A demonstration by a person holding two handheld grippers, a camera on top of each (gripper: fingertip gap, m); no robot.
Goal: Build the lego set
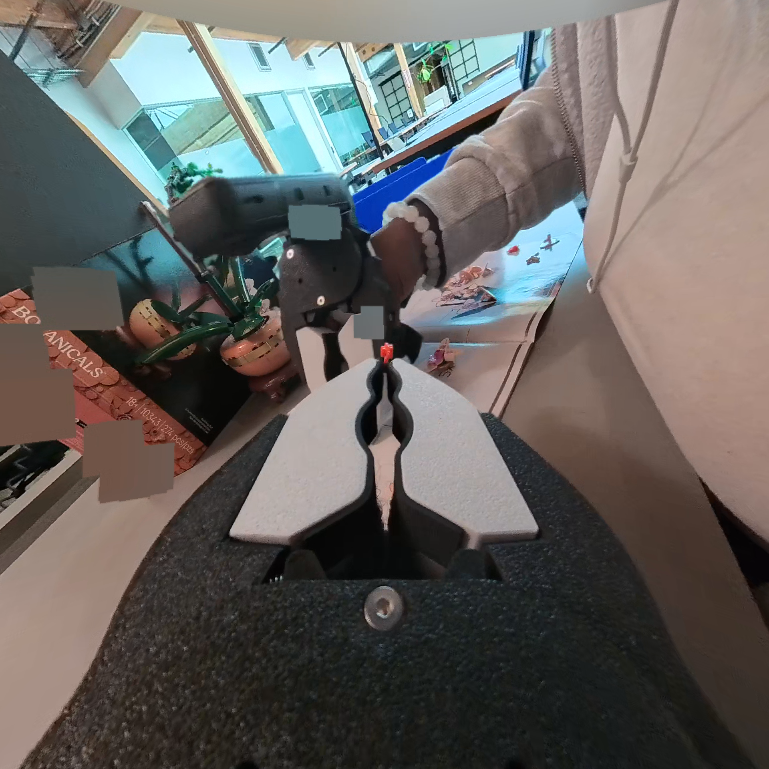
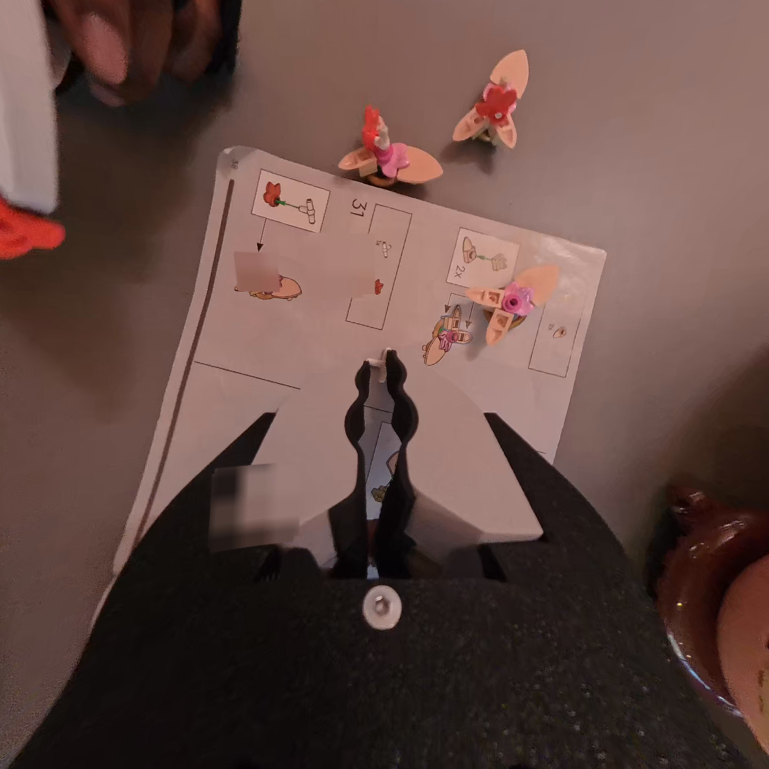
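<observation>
Right wrist view looked straight down: the right gripper (image 2: 380,361) was clenched on a small white T-shaped peg (image 2: 381,366), pinched at the very tips, with the peg's long stem running back along the fingers and its short crossbar lying across them. Directly beneath lay the instruction sheet (image 2: 316,333) on the grey bench (image 2: 624,125). Its drawing paired a red flower with just such a peg, so I judged the peg was meant to be pushed into the flower.

That red flower piece (image 1: 387,350) was in the left gripper (image 1: 386,366), which was likewise closed, nipping the piece at its tips so that it stood proud above them. From the right gripper the flower lay off to the left and well apart; a blurred red shape (image 2: 25,233) at the left edge of that view looked like the same piece. In the left wrist view the right gripper (image 1: 328,333) hung just beyond and a little left of the flower, tips pointing down at the bench. The coming move therefore seemed to turn on swinging the peg's stem round to meet the flower.

Farther out, one flower assembly without its red top (image 2: 514,303) sat on the sheet to the right of the peg, and two finished ones (image 2: 389,154) (image 2: 495,104) lay on the bench past the sheet's far edge. A model plant in a pink pot (image 1: 254,345) and the set's box (image 1: 137,399) stood to the left in the left wrist view.
</observation>
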